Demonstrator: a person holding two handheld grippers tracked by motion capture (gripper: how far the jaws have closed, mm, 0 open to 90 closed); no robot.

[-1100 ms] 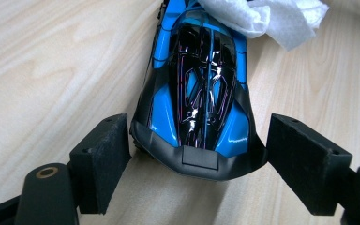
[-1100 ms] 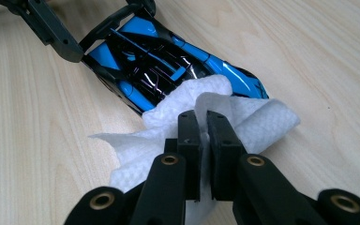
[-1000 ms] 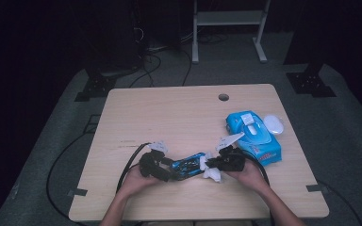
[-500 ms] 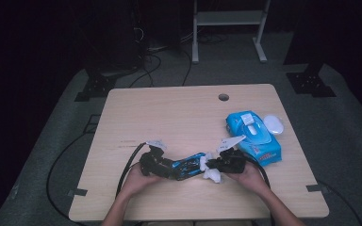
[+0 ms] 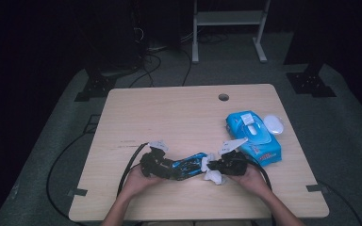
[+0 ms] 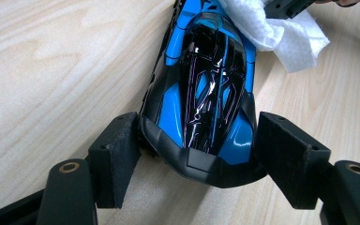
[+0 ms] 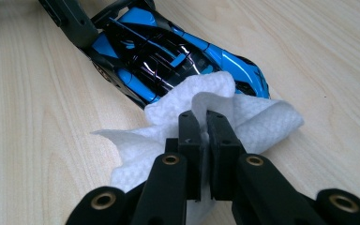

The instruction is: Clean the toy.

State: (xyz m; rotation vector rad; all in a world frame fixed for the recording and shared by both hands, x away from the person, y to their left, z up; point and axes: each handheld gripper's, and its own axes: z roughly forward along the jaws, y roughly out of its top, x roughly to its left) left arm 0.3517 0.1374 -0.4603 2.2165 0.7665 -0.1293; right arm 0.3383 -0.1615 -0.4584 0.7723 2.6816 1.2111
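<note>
Our right fingers (image 7: 202, 136) are pressed together on a fold of white wipe (image 7: 243, 117), which drapes against one end of the toy car (image 7: 168, 56); our left fingers (image 6: 201, 159) stand half-wide astride the car's other end and have just been closing in, with the car (image 6: 206, 93) between them. One pad looks to touch the car's flank, the other stands just clear, so we judge the car bracketed, not yet clamped. The wipe is soft and limp; it will bunch and slide, so pinching a thick fold, as now, suits it best. The car looks like light, hard plastic with a glossy, slippery shell and thin fins that could snap; we would take it low across its broad end, on the dark bumper sides, not the canopy. It is bright blue with a black, shiny top traced by fine lines. Seen from above, the car (image 5: 186, 165) lies near the front edge of the surface (image 5: 169, 117), about midway along it, between our hands, and a blue wipe pack (image 5: 254, 136) sits toward the right edge.
</note>
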